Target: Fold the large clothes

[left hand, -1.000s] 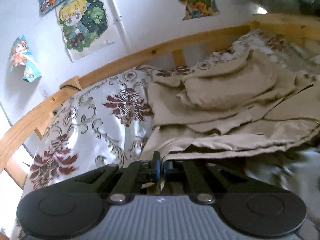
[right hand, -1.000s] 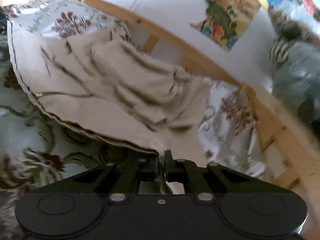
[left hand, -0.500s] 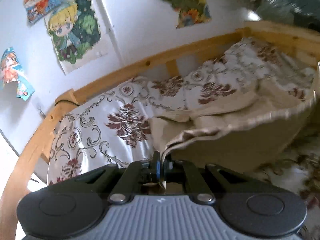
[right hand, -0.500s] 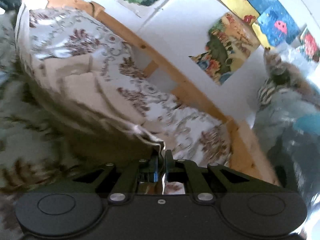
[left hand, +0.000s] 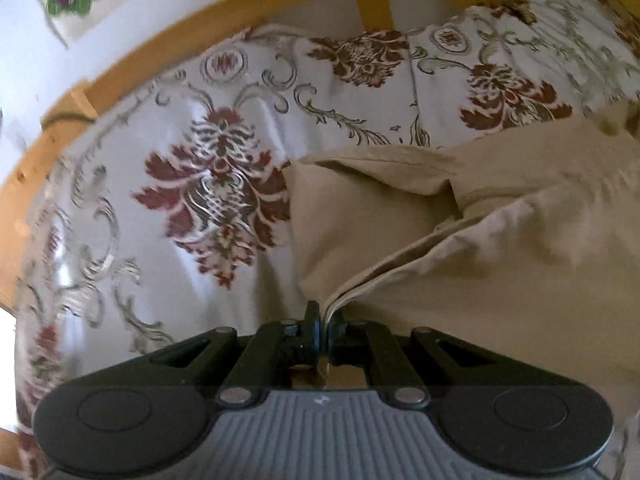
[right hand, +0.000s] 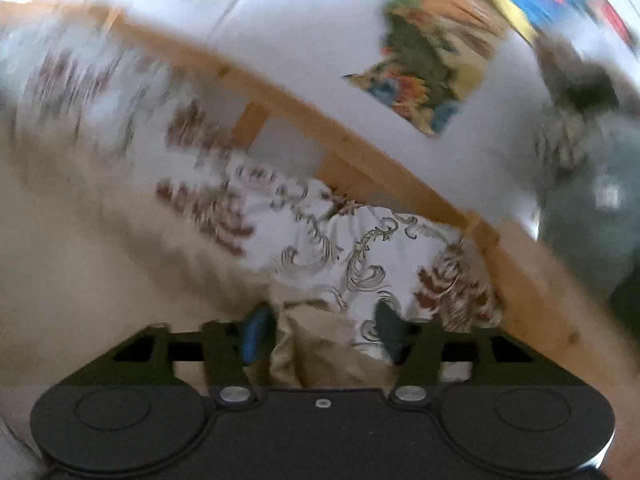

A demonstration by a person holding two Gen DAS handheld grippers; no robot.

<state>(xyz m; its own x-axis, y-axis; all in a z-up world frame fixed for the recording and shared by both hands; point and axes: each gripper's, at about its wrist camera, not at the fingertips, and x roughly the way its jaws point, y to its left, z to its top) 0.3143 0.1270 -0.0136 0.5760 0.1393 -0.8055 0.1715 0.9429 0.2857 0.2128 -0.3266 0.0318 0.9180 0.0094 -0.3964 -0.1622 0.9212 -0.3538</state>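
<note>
Folding stage: judging by the left wrist view, one fold of the garment (left hand: 500, 240) looks laid, an upper layer lying over a lower one on the bed (left hand: 192, 152); smoothing and further folds probably remain.
Left view, garment: beige cloth spread over the right half of the patterned bed cover, with a flap or collar-like piece near its far edge and the wooden rail (left hand: 132, 64) beyond.
Left view, tongs: left tongs (left hand: 323, 322) are clenched, the two tips nearly touching, with the hem of the upper layer pinched between them (a thin pale edge runs straight into the gap).
Left view, left to do: this corner has not yet been let go.
Right view, scene: heavily blurred; bed cover, rail and wall posters (right hand: 424, 80) show, and a grey-green bundle (right hand: 592, 200) at the right that I cannot identify.
Right view, garment: beige mass fills the left side, and a crumpled corner of it sits just ahead of the tool.
Right view, tongs: right tongs (right hand: 324, 328) stand wide apart, released; the corner lies in the gap between the tips, seemingly loose, though blur hides whether it touches either tip.
</note>
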